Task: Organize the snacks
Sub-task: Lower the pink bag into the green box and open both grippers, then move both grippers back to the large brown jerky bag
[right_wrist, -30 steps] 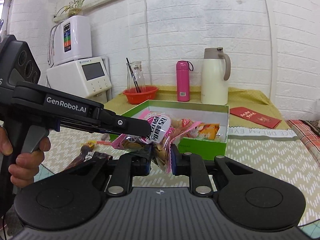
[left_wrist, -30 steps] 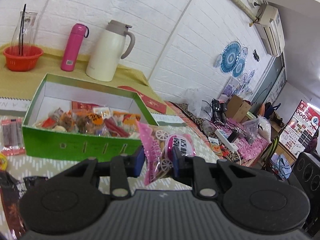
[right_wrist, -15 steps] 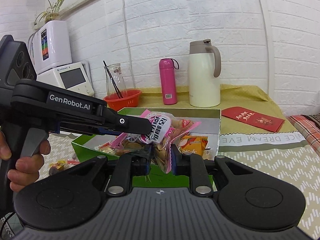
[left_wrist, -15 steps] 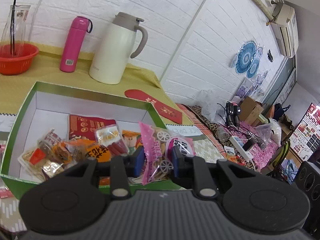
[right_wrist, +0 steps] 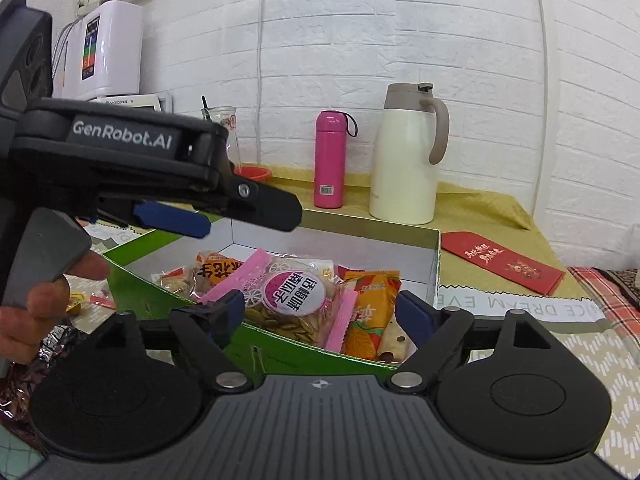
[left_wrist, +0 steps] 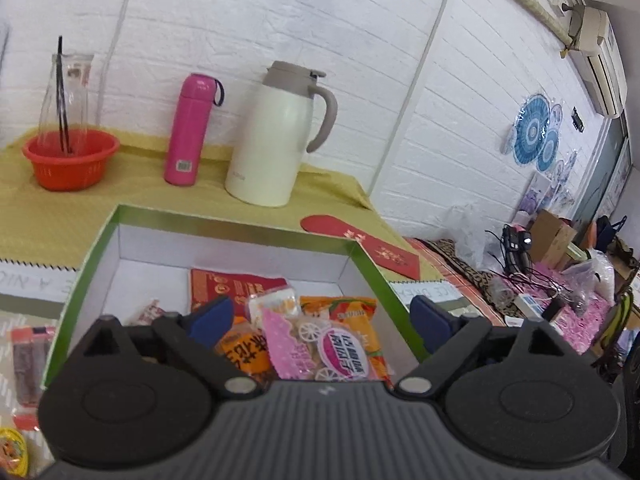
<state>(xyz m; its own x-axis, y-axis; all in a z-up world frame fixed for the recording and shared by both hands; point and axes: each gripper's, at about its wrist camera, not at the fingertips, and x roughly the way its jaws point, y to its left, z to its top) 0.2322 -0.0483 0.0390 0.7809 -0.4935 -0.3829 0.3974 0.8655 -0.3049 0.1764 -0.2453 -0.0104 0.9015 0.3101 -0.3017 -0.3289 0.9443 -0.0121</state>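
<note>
- Left gripper (left_wrist: 322, 316): jaws had just been opening and stood wide, blue pads clear of everything; nothing held. The pink packet (left_wrist: 320, 350) lay between and below them, untouched.
- Right gripper (right_wrist: 320, 314): jaws likewise just opened to full spread; nothing held. The same packet (right_wrist: 294, 294) showed between its pads, free of both.
- Pink packet: clear bag of seeds with pink sealed edges and a round pink label, resting atop other snacks in the green box (left_wrist: 362, 258), at the box's near side toward its right wall. Judged released and lying in place.
- Key relation: the packet lay straight ahead of both grippers and lower. In the right view its long axis ran across the jaw gap, sealed ends pointing toward the two pads. The right gripper appeared the nearer; the left one (right_wrist: 256, 210) hung above the box's left part.
- Box contents: orange packets (right_wrist: 370, 316) just beside the pink one; a red packet (left_wrist: 234, 286) toward the far wall.
- Left view only: loose snacks (left_wrist: 26, 356) on the table left of the box, still to be gathered, by judgement.
- Right view only: the left gripper's body, the hand (right_wrist: 38, 304) on its trigger, and a foil wrapper (right_wrist: 36, 358) near the table's front edge.
- Beyond the box, both views: pink flask (left_wrist: 190, 130), white jug (left_wrist: 274, 136), red envelope (right_wrist: 502, 262).
</note>
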